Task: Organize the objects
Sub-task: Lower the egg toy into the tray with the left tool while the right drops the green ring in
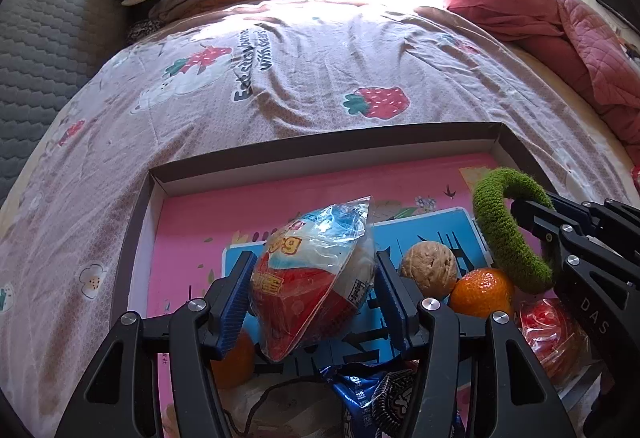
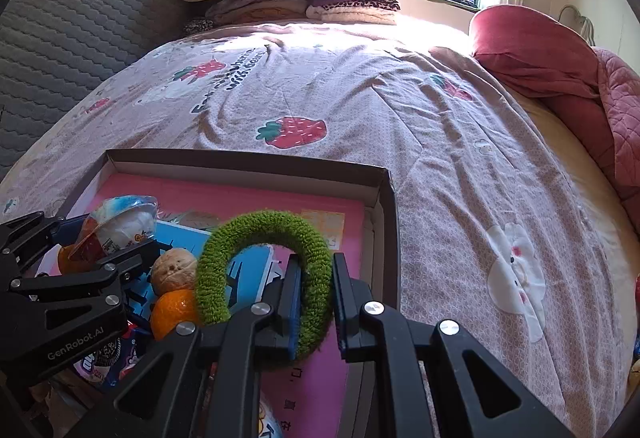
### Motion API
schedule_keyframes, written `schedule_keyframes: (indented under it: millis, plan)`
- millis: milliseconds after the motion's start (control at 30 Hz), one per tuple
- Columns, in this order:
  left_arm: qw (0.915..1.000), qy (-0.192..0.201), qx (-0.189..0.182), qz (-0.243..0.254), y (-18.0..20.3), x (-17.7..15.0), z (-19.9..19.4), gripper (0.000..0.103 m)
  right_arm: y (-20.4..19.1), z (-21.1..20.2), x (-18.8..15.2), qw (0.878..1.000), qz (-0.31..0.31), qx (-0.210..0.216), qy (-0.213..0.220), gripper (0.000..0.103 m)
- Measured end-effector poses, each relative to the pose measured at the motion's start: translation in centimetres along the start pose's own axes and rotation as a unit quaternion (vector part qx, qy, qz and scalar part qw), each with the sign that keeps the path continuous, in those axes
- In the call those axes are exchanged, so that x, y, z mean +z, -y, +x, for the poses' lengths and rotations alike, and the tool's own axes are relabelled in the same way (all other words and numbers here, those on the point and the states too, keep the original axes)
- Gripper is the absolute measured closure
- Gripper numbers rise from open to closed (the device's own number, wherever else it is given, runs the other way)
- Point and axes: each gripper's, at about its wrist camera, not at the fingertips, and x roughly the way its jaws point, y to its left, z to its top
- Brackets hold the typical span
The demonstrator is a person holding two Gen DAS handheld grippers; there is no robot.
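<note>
- We note the left gripper (image 1: 312, 278) clamps a wrapped snack packet (image 1: 316, 274) above the box (image 1: 320, 152).
- We note the right gripper (image 2: 316, 298) pinches a green ring (image 2: 264, 262).

Your two wrist cameras look steeply down, close over the shallow box (image 1: 328, 148) on the bed (image 2: 440, 142), both sharing its cluttered interior.

The right claw (image 2: 316, 302) is clamped on a green fuzzy ring (image 2: 264, 258) above the shallow box (image 2: 384, 198) on the bed (image 2: 440, 142), while the left claw (image 2: 120, 238) beside it grips a wrapped snack (image 2: 120, 222) near a walnut (image 2: 173, 273) and an orange (image 2: 174, 312).
</note>
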Motion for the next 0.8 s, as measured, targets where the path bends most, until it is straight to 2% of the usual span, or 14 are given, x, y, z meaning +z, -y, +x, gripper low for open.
schedule_keyframes:
  millis: [233, 467, 733, 800]
  plan:
    - [1.0000, -0.002, -0.003, -0.007, -0.4, -0.4, -0.1, 0.043, 0.2, 0.1, 0.2, 1.000, 0.005, -0.006, -0.005, 0.087]
    - [0.9998, 0.014, -0.003, -0.013, -0.7, -0.3, -1.5, 0.035, 0.6, -0.7, 0.5, 1.000, 0.016, -0.002, 0.007, 0.070]
    - [0.9994, 0.028, 0.008, -0.016, -0.7, -0.7, -3.5, 0.034, 0.4, -2.6, 0.6, 0.999, 0.025, 0.003, 0.024, 0.066]
    - [0.9993, 0.033, 0.007, -0.018, -0.8, -0.9, -4.3, 0.033, 0.4, -3.5, 0.7, 0.999, 0.029, 0.004, 0.033, 0.062]
